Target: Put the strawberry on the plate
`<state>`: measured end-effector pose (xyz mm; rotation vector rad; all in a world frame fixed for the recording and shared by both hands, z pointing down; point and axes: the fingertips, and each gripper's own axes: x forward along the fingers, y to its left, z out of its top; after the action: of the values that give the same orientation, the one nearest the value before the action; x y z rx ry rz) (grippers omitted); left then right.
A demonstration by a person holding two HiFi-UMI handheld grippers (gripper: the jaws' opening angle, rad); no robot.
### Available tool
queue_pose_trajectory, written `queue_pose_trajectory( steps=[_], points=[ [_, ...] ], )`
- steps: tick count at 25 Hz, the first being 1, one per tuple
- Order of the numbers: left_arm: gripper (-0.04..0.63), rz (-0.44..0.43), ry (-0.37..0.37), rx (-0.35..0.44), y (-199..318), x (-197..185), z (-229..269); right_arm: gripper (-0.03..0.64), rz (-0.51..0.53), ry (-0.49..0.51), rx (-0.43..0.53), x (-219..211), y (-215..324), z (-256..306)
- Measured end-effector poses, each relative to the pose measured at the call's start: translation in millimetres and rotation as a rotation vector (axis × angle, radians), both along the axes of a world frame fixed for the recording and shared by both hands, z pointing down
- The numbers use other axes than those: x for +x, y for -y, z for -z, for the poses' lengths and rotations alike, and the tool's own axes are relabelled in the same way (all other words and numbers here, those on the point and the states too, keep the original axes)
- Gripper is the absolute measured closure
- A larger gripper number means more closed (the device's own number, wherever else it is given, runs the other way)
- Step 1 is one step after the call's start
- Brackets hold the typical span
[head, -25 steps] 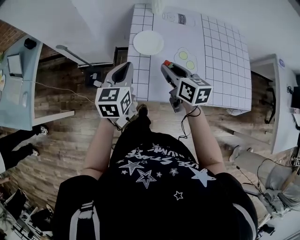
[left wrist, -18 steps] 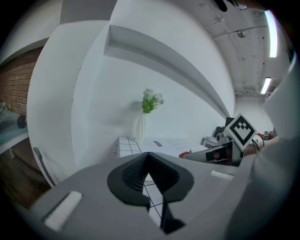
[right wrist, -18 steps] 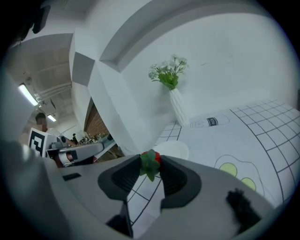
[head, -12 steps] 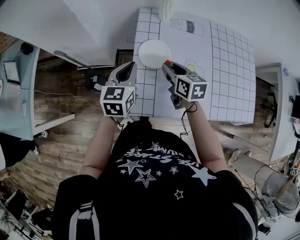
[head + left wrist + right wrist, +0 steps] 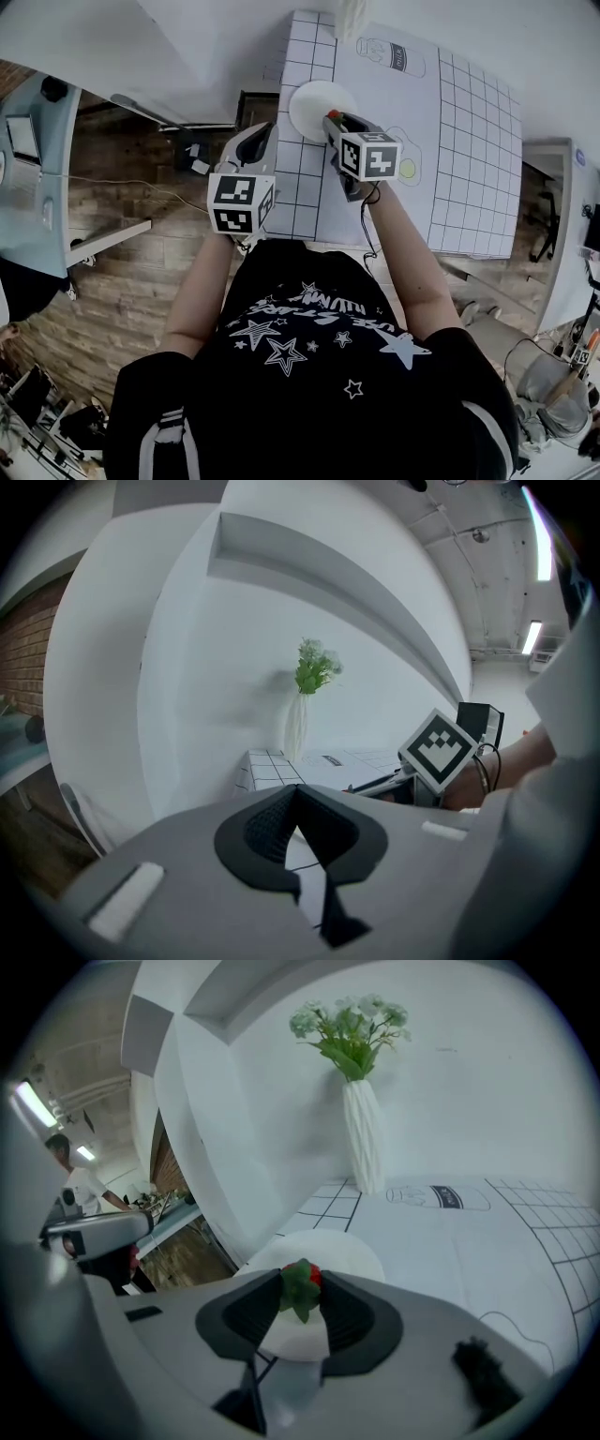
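The strawberry (image 5: 302,1282) is pinched between the pads of your right tongs (image 5: 300,1296), over the near rim of the white plate (image 5: 342,1244) on the gridded worktop (image 5: 450,1241). Your left tongs (image 5: 297,794) are closed on nothing, just off the worktop's left edge.

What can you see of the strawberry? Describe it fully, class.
The strawberry is small and red, with a tuft of green leaves that faces back toward the person. It is pinched between the dark pads of the right claw. Nothing else touches it. It is held at the near edge of the white plate, not yet on it.
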<state>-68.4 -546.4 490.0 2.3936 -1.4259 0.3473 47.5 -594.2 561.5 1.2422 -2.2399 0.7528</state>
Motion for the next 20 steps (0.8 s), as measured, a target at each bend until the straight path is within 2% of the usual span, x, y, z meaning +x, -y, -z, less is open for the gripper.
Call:
queue_pose_trajectory(
  steps=[3, 9, 15, 20],
  points=[
    [0.586, 0.012, -0.007, -0.005, 1.0, -3.8, -1.6, 0.477, 0.033, -0.062, 0.012, -7.0, 9.6, -6.6],
    [0.586, 0.018, -0.014, -0.02, 3.8, -8.8, -5.2, 0.476, 0.017, -0.121, 0.005, -7.8, 22.5, -14.8],
    [0.586, 0.02, -0.019, -0.023, 3.9, -9.2, -6.4, 0.448, 0.032, -0.129, 0.009, -6.9, 21.1, -15.4],
    [0.586, 0.014, -0.018, -0.017, 1.0, -8.0, -3.3, 0.445, -0.002, -0.12, 0.054, -0.2, 16.7, -2.5]
  ],
)
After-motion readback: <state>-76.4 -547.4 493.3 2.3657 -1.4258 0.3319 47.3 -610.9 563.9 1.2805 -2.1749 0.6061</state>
